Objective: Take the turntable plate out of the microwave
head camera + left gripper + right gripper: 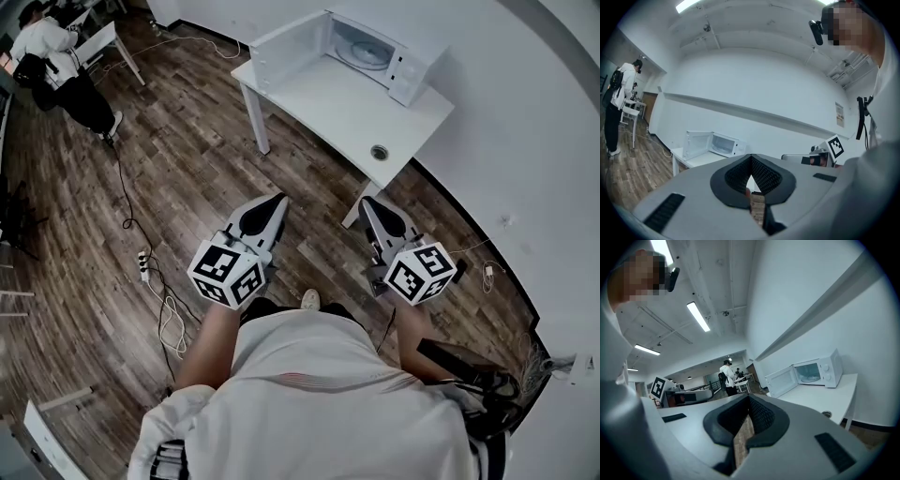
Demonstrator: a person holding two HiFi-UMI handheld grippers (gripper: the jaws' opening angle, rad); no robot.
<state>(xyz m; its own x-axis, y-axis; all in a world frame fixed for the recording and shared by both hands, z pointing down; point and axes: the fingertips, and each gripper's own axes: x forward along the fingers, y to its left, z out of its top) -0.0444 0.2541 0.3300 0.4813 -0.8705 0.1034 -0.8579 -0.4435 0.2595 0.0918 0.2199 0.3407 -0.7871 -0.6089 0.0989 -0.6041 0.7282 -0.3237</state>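
Note:
A white microwave stands with its door swung open at the far end of a white table. The glass turntable plate lies inside it. Both grippers are held level over the wooden floor, well short of the table. My left gripper and my right gripper are shut and hold nothing. The left gripper view shows the microwave far ahead beyond the shut jaws of the left gripper. In the right gripper view, the plate shows past the shut right gripper.
A round cable hole sits near the table's front edge. A person stands at a small table at far left. A power strip and cables lie on the floor at left. A curved white wall runs along the right.

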